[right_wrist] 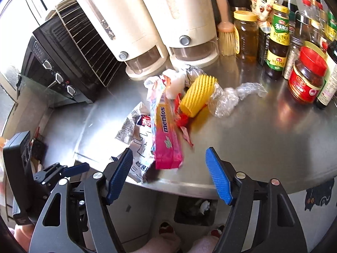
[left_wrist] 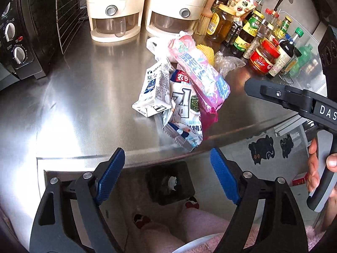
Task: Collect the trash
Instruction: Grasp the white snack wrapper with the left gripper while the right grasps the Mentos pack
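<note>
A: Blue-padded, both grippers gape unladen at the near counter edge: left gripper (left_wrist: pixel 167 171), right gripper (right_wrist: pixel 169 174).

B: So nothing's picked yet. The trash pile (left_wrist: pixel 181 88) sits just beyond. Next: close on the near pink Mentos wrapper (right_wrist: pixel 167 139), then drop it in the floor bin (left_wrist: pixel 169 182).

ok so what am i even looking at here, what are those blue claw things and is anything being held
There is no robot here: a person holds a hand-operated two-finger clamp in each hand, and each clamp has a camera looking forward along its blue ribbed fingers. One picture is from the left gripper, the other from the right gripper. Both are open and hold nothing. They face a shiny steel counter with a pile of trash: a pink Mentos wrapper, a white crumpled milk carton, a yellow ribbed foam sleeve and clear crumpled plastic film. A black waste bin stands on the floor below.
</note>
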A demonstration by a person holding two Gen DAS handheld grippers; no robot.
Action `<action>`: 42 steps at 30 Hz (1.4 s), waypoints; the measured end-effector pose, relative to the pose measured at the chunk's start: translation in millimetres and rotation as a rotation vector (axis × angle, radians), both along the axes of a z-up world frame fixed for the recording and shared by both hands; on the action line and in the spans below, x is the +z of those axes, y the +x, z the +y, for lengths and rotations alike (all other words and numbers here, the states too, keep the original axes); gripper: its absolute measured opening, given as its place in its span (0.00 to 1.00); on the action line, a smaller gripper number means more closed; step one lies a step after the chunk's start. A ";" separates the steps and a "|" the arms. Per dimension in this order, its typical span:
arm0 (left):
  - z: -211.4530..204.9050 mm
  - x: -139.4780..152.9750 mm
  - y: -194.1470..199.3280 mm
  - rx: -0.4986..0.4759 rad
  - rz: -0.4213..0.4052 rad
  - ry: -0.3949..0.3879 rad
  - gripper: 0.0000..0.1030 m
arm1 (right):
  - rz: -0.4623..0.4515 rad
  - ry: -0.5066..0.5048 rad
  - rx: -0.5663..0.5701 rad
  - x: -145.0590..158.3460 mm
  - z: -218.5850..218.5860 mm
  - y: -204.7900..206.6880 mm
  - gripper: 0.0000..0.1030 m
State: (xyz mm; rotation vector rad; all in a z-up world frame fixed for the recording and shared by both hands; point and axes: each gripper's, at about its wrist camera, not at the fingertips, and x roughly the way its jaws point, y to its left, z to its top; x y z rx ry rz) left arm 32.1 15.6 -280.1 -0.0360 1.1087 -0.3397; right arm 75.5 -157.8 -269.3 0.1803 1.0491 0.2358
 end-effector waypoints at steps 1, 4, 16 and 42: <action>0.6 -0.1 3.8 -0.002 0.003 -0.005 0.73 | 0.005 0.007 0.007 0.2 2.6 5.5 0.64; -0.2 -4.9 15.8 -0.005 0.021 -0.028 0.66 | 0.019 0.000 0.027 -3.4 10.3 20.6 0.51; -5.1 -35.7 46.1 -0.008 0.127 -0.077 0.57 | 0.105 -0.044 0.086 -33.0 27.2 48.1 0.27; -25.0 7.0 32.8 -0.010 0.005 -0.085 0.08 | -0.056 -0.067 0.131 9.7 15.2 39.9 0.02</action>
